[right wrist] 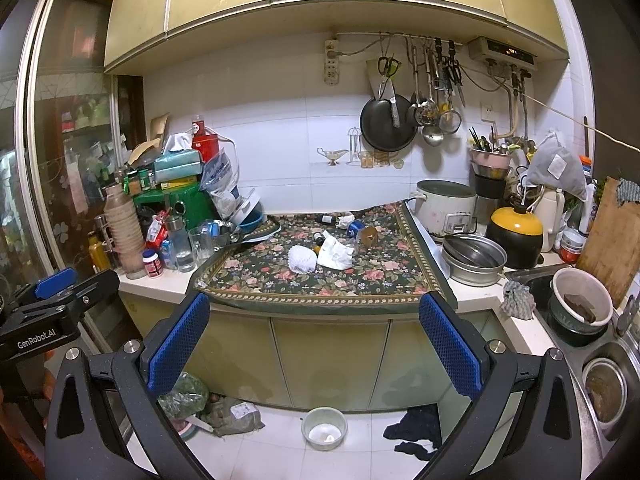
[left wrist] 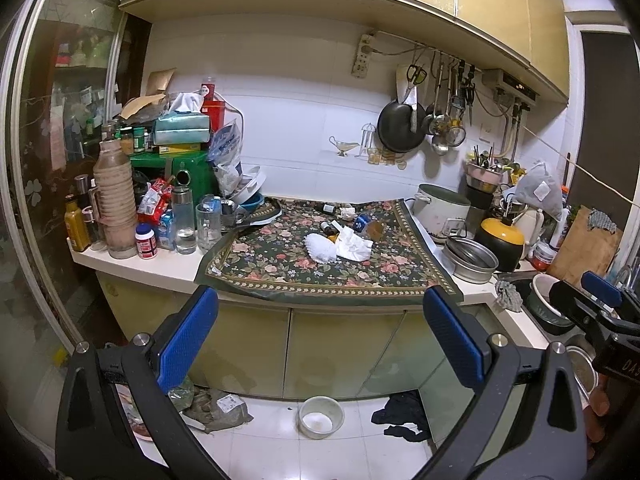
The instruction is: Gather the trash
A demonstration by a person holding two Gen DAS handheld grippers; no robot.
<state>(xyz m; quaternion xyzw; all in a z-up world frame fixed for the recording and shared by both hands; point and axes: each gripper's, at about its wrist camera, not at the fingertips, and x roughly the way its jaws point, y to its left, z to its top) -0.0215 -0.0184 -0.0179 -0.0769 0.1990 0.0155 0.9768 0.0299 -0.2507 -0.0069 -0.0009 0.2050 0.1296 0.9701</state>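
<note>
Jaws on both our left gripper (left wrist: 320, 344) and right gripper (right wrist: 316, 344) stand spread wide, holding nothing. Ahead of and between them we see a crumpled tissue (right wrist: 335, 254) touching white foam netting (right wrist: 301, 259) on the desk's floral cloth (right wrist: 320, 284), well apart from either gripper.

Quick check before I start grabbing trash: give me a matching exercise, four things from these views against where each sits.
Things:
1. crumpled tissue
2. white foam net
3. small bowl
4. black pan

Places:
a. hanging on the tiled wall
b. on the floor below the cabinets
c. on the floral cloth, left of its white neighbour
d. on the floral cloth, right of its white neighbour

Pairs: 1-d, 2-c, 3-b, 4-a

The left gripper and right gripper are both open, short of the counter.
</note>
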